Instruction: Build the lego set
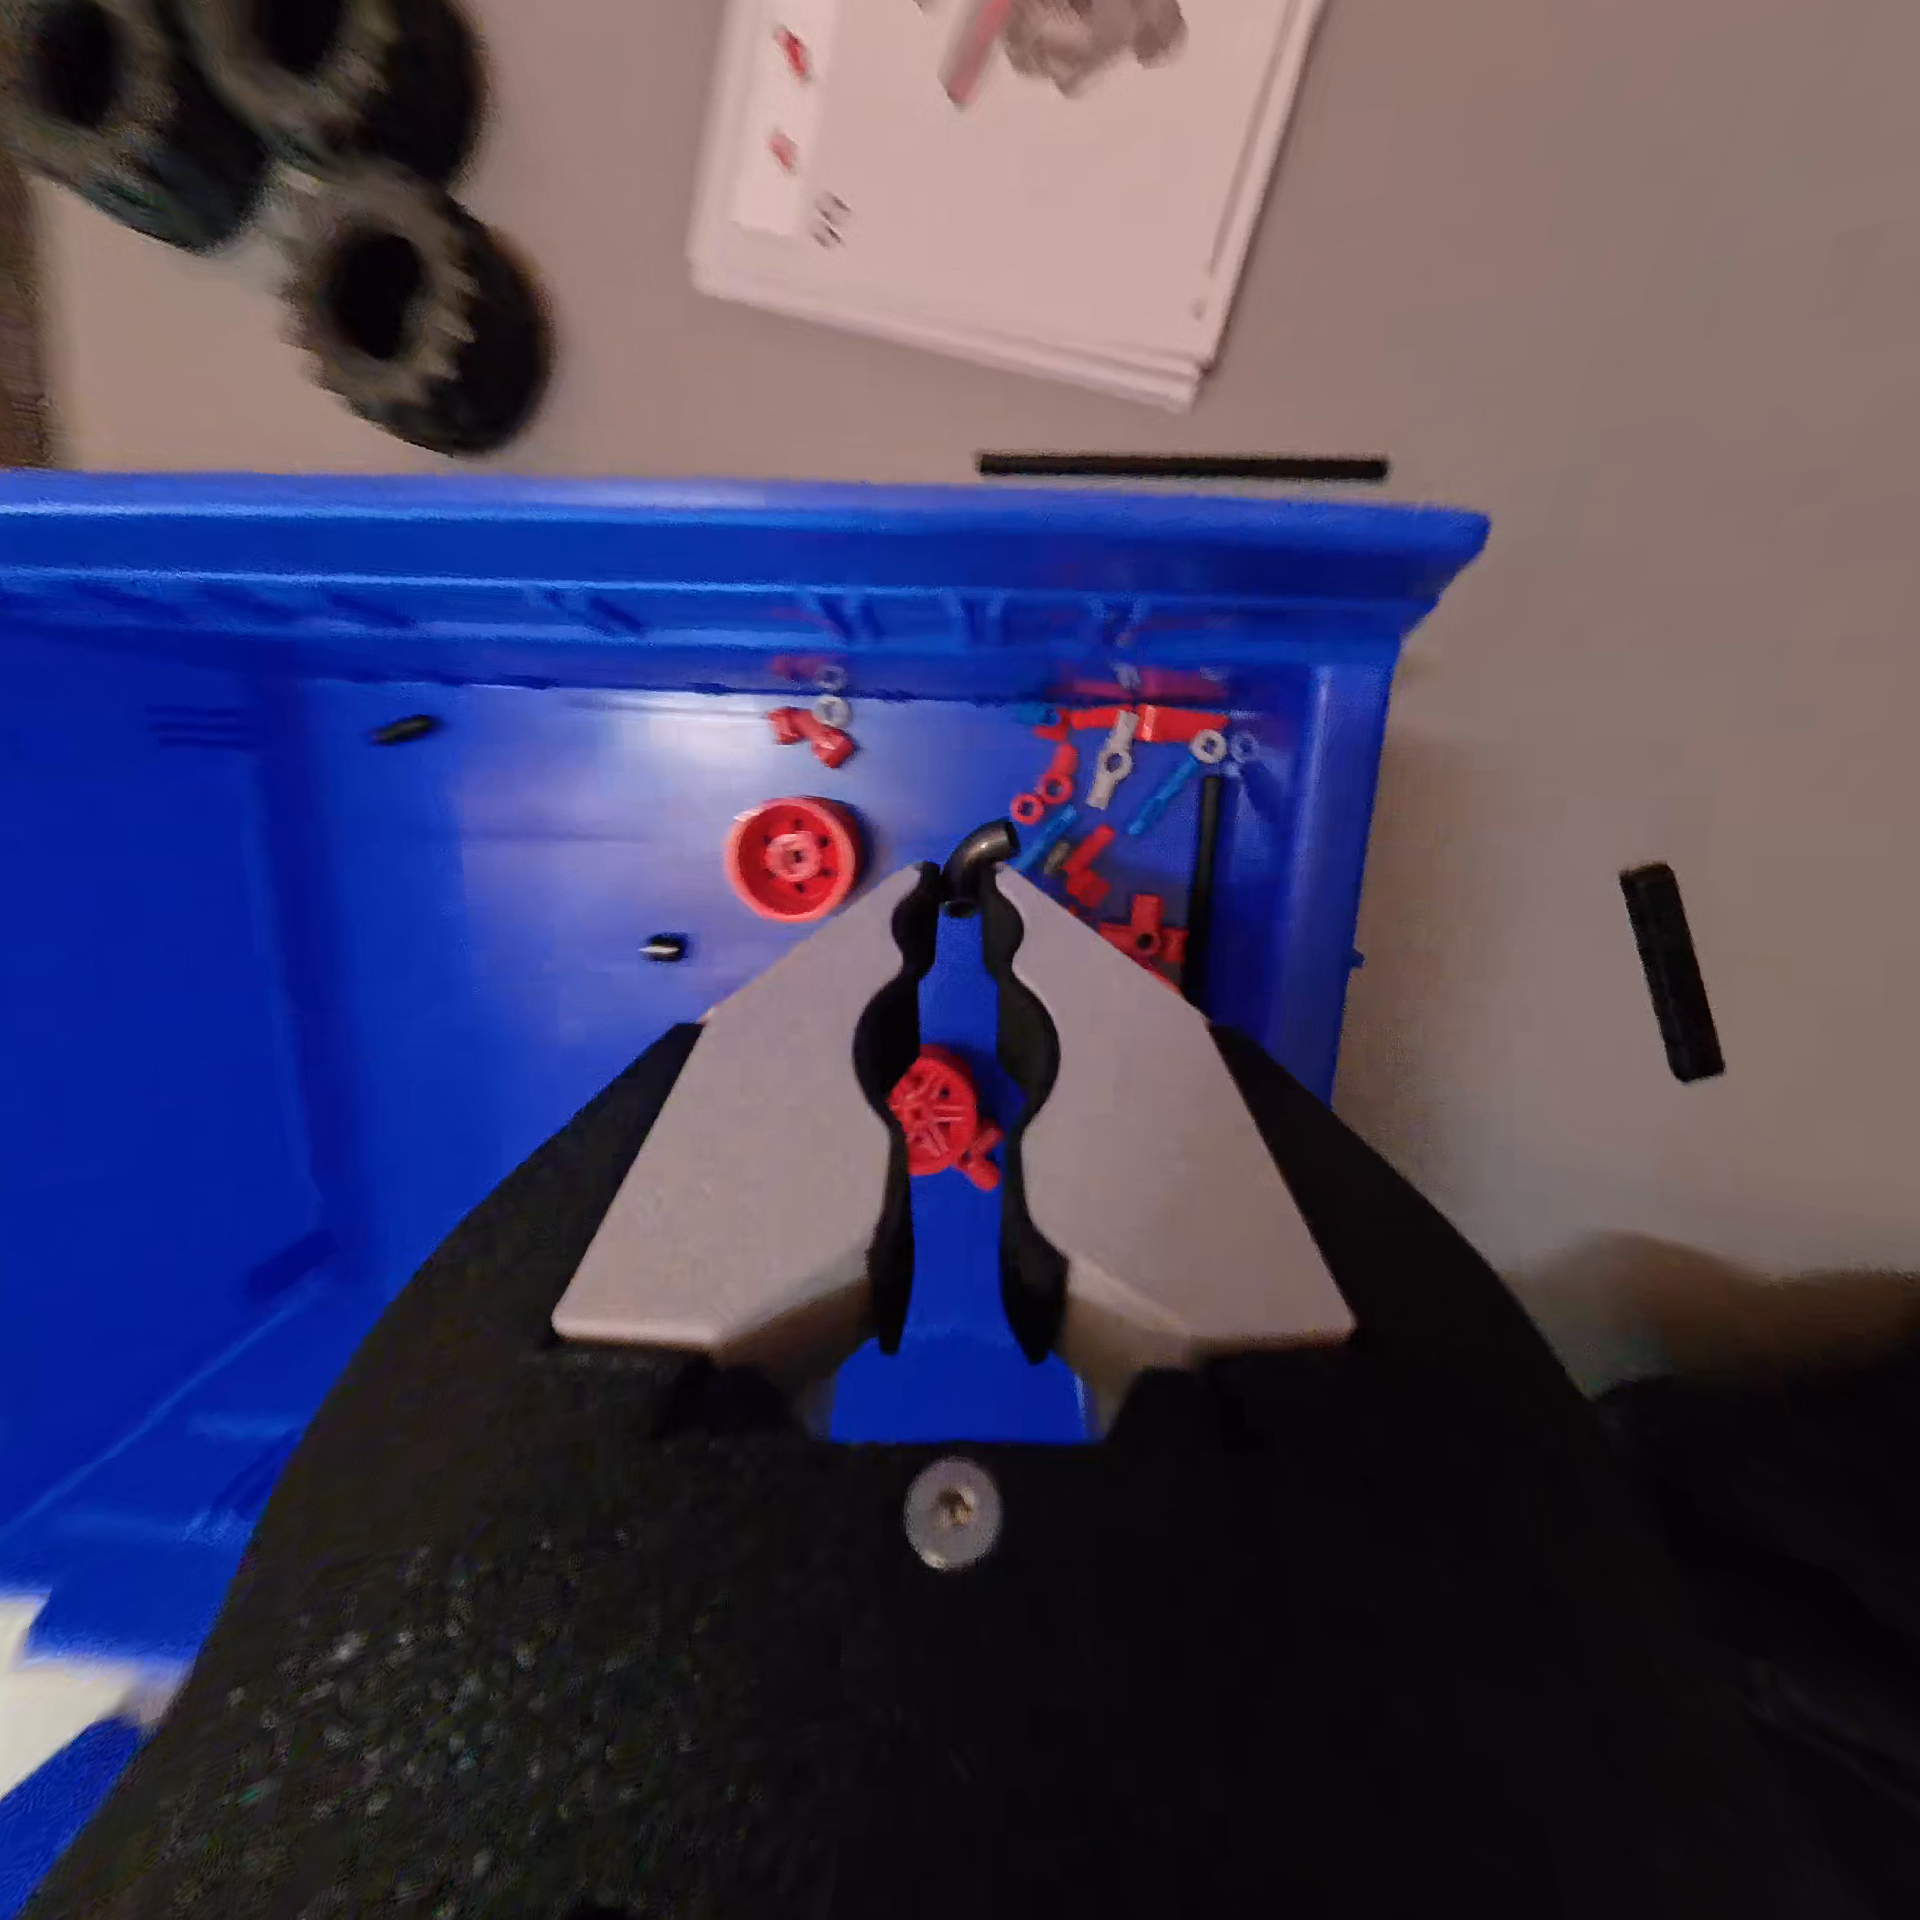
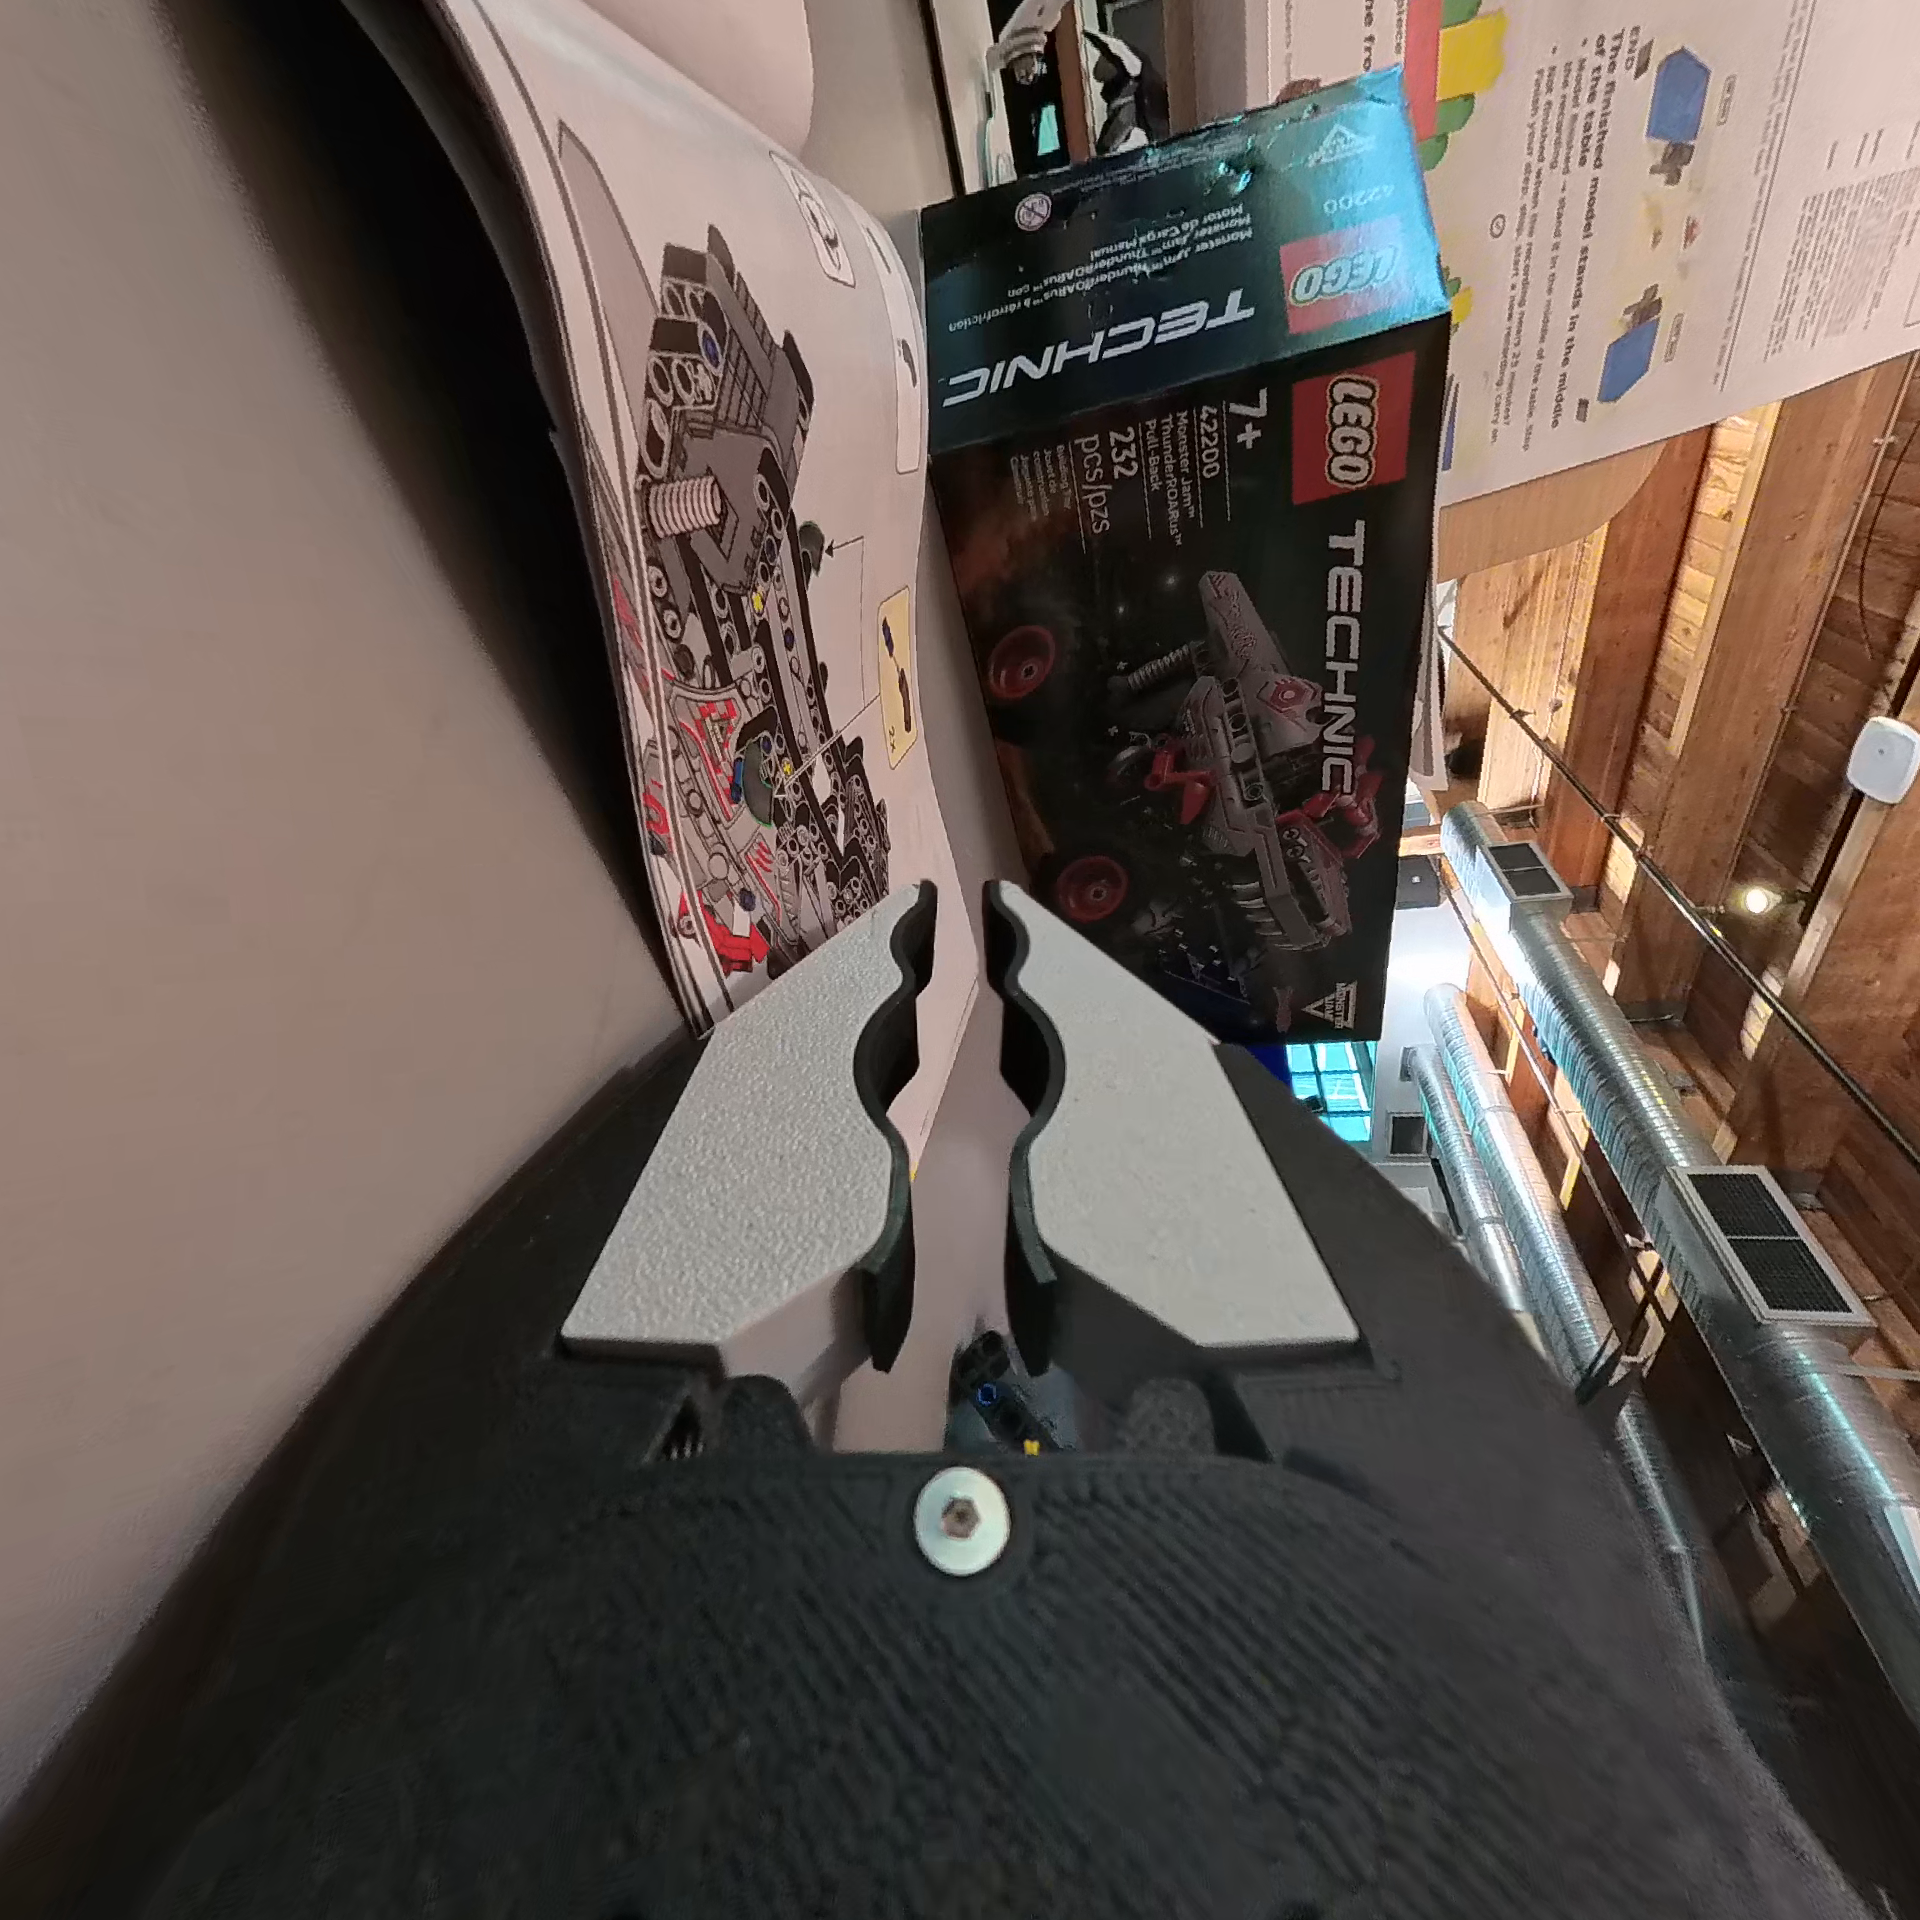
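left wrist view shows my left gripper (image 1: 961, 883) pinching a small grey elbow piece (image 1: 980, 850) over the blue bin (image 1: 727, 540), many parts unbuilt, right gripper (image 2: 958, 904) slightly open, empty.

Printed set box (image 2: 1174, 623) bearing brand logos and numbers, open instruction booklet (image 2: 727, 582), wall posters (image 2: 1662, 208) with text

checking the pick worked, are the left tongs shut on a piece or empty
Shut on a piece: the left tongs pinch a small dark grey elbow piece at their tips, above the blue bin.
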A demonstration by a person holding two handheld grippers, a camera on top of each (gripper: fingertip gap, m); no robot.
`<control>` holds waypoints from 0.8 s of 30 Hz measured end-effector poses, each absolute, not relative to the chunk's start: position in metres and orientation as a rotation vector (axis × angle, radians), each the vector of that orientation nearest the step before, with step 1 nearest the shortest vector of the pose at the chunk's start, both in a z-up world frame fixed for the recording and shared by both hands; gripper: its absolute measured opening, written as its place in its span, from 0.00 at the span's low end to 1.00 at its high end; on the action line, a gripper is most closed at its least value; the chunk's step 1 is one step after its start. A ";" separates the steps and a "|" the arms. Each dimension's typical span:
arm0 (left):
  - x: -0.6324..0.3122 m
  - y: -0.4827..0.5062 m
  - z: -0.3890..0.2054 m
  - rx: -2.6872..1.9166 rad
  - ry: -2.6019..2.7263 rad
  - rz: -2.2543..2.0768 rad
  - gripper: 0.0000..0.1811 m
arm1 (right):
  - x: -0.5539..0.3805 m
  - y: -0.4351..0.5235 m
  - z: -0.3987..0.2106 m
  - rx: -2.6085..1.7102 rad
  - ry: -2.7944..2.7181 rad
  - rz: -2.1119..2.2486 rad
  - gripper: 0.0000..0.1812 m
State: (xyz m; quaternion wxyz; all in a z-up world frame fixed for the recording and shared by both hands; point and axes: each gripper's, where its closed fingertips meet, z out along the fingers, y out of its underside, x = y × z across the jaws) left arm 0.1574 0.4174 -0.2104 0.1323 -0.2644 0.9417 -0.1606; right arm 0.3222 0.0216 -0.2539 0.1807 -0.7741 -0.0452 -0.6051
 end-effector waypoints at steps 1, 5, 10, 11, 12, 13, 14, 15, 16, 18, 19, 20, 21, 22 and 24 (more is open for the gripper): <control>0.162 0.418 -0.196 -0.775 2.657 -0.470 0.03 | 0.322 0.022 -0.252 -2.178 -0.131 -1.720 0.04; 0.173 0.409 -0.134 -0.789 2.349 -0.474 0.03 | 0.318 0.023 -0.239 -2.101 -0.084 -1.704 0.06; 0.176 0.309 -0.118 -0.603 2.312 -0.680 0.03 | 0.305 0.024 -0.231 -2.053 0.037 -1.485 0.06; 0.176 0.278 -0.126 -0.551 2.341 -0.750 0.03 | 0.302 0.022 -0.234 -2.084 0.058 -1.450 0.04; 0.178 0.245 -0.135 -0.506 2.363 -0.835 0.03 | 0.300 0.018 -0.237 -2.124 0.092 -1.418 0.00; 0.179 0.213 -0.148 -0.487 2.392 -0.919 0.03 | 0.299 0.015 -0.240 -2.150 0.129 -1.390 0.00; 0.179 0.183 -0.162 -0.483 2.428 -0.990 0.03 | 0.297 0.013 -0.241 -2.171 0.155 -1.367 0.00; 0.176 0.156 -0.177 -0.476 2.468 -1.045 0.03 | 0.295 0.010 -0.242 -2.189 0.167 -1.366 0.00; 0.173 0.131 -0.191 -0.467 2.506 -1.091 0.03 | 0.294 0.006 -0.239 -2.203 0.169 -1.387 0.00; 0.170 0.095 -0.217 -0.454 2.556 -1.120 0.03 | 0.288 0.001 -0.241 -2.263 0.131 -1.375 0.00; 0.171 0.083 -0.229 -0.459 2.567 -1.107 0.03 | 0.284 0.001 -0.246 -2.305 0.109 -1.327 0.00; 0.172 0.074 -0.241 -0.460 2.590 -1.070 0.03 | 0.280 -0.001 -0.249 -2.324 0.121 -1.288 0.00; 0.172 0.067 -0.251 -0.459 2.613 -1.032 0.03 | 0.274 -0.001 -0.252 -2.342 0.142 -1.225 0.00; 0.174 0.061 -0.258 -0.477 2.617 -1.014 0.03 | 0.266 -0.001 -0.256 -2.360 0.159 -1.137 0.00; 0.175 0.053 -0.265 -0.520 2.624 -1.014 0.03 | 0.252 -0.003 -0.258 -2.367 0.208 -1.007 0.00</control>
